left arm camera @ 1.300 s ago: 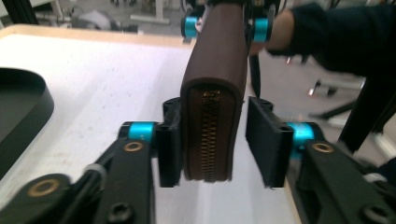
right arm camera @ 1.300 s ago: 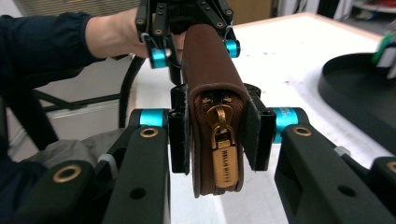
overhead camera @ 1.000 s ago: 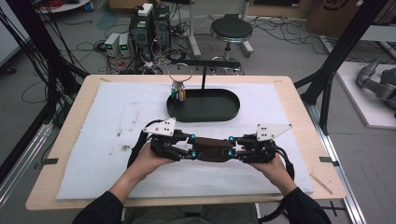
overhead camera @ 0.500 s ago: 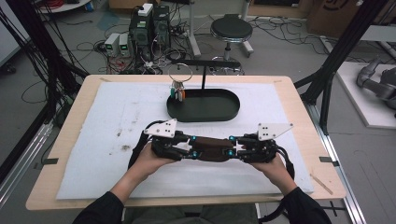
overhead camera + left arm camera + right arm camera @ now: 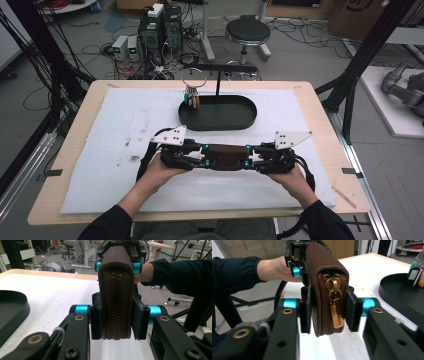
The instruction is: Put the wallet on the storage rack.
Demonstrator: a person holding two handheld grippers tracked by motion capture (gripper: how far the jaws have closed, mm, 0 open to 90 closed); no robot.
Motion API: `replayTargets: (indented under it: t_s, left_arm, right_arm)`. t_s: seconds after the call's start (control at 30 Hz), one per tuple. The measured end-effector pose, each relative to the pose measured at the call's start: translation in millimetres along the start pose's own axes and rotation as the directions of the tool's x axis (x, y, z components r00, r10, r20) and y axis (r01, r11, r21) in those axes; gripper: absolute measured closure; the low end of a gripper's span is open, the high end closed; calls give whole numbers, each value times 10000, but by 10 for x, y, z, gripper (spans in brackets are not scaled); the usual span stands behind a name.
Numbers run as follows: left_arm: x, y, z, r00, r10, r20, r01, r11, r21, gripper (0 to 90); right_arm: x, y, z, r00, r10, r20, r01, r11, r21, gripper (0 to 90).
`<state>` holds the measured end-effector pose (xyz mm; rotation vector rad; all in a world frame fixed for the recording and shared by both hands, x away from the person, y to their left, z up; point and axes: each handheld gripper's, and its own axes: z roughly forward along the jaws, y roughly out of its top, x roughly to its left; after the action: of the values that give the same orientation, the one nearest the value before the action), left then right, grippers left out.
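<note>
left gripper (image 5: 200,159) | right gripper (image 5: 252,157) | brown wallet (image 5: 227,155) held between both | no visible change, slight drift at most

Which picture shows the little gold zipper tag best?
The right gripper view: the gold zipper pull hangs close, facing the camera. The left gripper view shows the brown pouch and its zipper teeth; in the high view the pouch looks small.

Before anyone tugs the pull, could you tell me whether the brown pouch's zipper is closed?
Closed: the brown pouch's zipper teeth mesh along the visible edge, and the brass pull sits at its end.
</note>
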<state>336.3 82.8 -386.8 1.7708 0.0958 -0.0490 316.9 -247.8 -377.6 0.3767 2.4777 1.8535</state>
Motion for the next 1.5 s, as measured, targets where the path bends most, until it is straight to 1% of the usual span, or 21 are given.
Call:
replayTargets:
  t_s: [0.1, 0.17, 0.2, 0.27, 0.4, 0.47, 0.57, 0.73, 0.77, 0.83, 0.9, 1.07, 1.13, 1.2, 1.3, 1.33, 1.37, 1.4, 1.43, 1.47, 1.5]
  left_arm:
    - [-7, 6, 1, 9997, -83, -241, 83, 10000, -10, 623]
    - [0, 14, -15, 9976, -359, -595, 349, 9992, -172, 528]
    - [5, 21, -34, 9957, -415, -822, 405, 9991, -135, 458]
    - [2, 28, -86, 9911, -461, -1248, 445, 9989, -155, 381]
    - [-19, 21, -242, 9797, -636, -1899, 578, 9977, -357, 310]
    - [-42, 4, -322, 9726, -602, -2247, 537, 9979, -350, 306]
    - [-88, -31, -421, 9588, -432, -2809, 399, 9990, -177, 298]
    - [-179, -89, -558, 9412, -304, -3365, 309, 9995, -39, 282]
    - [-202, -104, -590, 9365, -204, -3500, 247, 9997, 79, 276]
    - [-237, -133, -632, 9291, -118, -3696, 245, 9993, 296, 241]
    - [-282, -167, -675, 9215, -33, -3884, 226, 9987, 451, 227]
    - [-397, -242, -807, 8989, 223, -4376, 36, 9983, 583, 227]
    - [-424, -261, -859, 8947, 229, -4461, 20, 9985, 554, 227]
    - [-451, -286, -923, 8884, 219, -4586, 18, 9987, 511, 227]
    - [-469, -320, -996, 8807, 126, -4735, 63, 9993, 382, 227]
    - [-471, -328, -1018, 8781, 118, -4783, 57, 9994, 351, 227]
    - [-472, -334, -1034, 8758, 57, -4826, 89, 9996, 280, 227]
    - [-467, -337, -1048, 8762, 44, -4820, 82, 9997, 240, 227]
    - [-466, -339, -1056, 8736, 13, -4867, 95, 9998, 198, 227]
    - [-461, -340, -1064, 8752, 54, -4837, 59, 9997, 218, 227]
    - [-463, -342, -1063, 8740, -9, -4860, 97, 9998, 156, 227]
  right_arm:
    - [-7, 0, -11, 9999, 55, -134, -54, 10000, 22, 690]
    - [-7, 3, -14, 10000, -44, -7, 44, 10000, -20, 702]
    - [-3, 4, -13, 10000, -16, 53, 16, 10000, -17, 704]
    - [-16, 6, -12, 9999, -37, 141, 38, 10000, -46, 706]
    - [-63, 39, -32, 9968, 56, 796, -44, 9999, -149, 706]
    - [-108, 54, -34, 9915, 169, 1288, -142, 9997, -216, 707]
    - [-195, 77, -1, 9764, 189, 2153, -184, 9998, -43, 707]
    - [-362, 102, 101, 9445, 258, 3276, -296, 9995, 68, 707]
    - [-387, 105, 116, 9410, 311, 3369, -355, 9993, 71, 708]
    - [-463, 122, 168, 9252, 357, 3778, -418, 9991, 78, 708]
    - [-529, 140, 222, 9146, 400, 4024, -483, 9988, 105, 707]
    - [-672, 174, 393, 8839, 357, 4662, -579, 9978, 334, 707]
    - [-731, 179, 463, 8731, 414, 4858, -669, 9971, 353, 707]
    - [-794, 186, 533, 8659, 412, 4986, -680, 9970, 357, 707]
    - [-877, 175, 632, 8575, 546, 5116, -827, 9960, 323, 707]
    - [-911, 161, 660, 8522, 488, 5209, -777, 9964, 337, 707]
    - [-953, 147, 687, 8520, 556, 5205, -853, 9958, 334, 707]
    - [-991, 135, 716, 8488, 711, 5239, -1063, 9936, 374, 707]
    - [-1020, 119, 745, 8429, 689, 5336, -1066, 9935, 401, 707]
    - [-1046, 105, 771, 8381, 738, 5405, -1116, 9930, 375, 707]
    - [-1076, 95, 798, 8357, 802, 5434, -1184, 9923, 356, 707]
